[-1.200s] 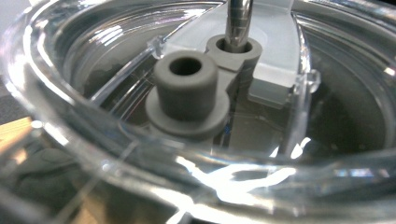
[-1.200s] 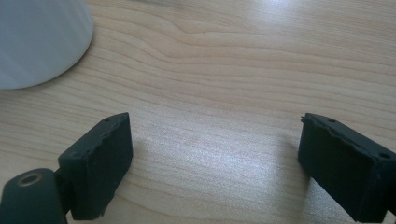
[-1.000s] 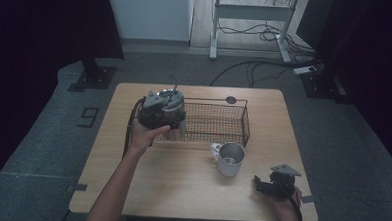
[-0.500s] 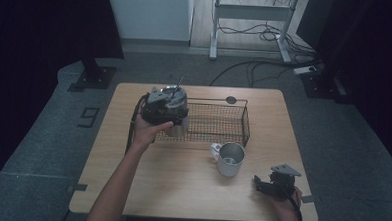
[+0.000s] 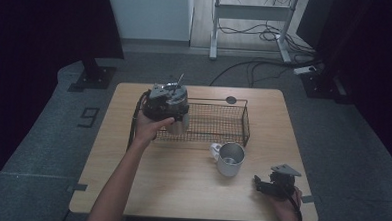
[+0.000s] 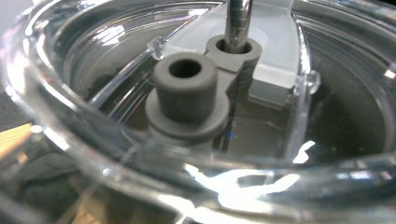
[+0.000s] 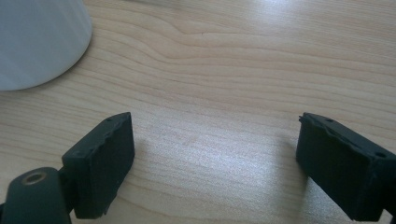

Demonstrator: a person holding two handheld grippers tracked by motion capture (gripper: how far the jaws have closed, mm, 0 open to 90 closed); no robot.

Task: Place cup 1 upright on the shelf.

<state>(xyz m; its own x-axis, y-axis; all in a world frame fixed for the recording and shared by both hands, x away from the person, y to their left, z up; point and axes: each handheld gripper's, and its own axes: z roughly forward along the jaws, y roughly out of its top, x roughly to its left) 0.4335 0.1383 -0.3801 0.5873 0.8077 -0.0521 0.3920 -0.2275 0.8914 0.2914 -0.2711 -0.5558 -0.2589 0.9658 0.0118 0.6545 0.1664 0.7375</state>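
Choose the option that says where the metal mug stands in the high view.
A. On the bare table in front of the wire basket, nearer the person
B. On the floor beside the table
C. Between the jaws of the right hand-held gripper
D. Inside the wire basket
A: the metal mug stands upright on the wooden table just outside the near wall of the wire basket, apart from the right hand-held gripper, whose jaws are empty.

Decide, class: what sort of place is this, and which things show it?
Probably a lab or recording studio, not a home. A lone wooden table stands on grey carpet, dark curtains hang at the sides, and loose cables trail across the floor beneath a metal frame.
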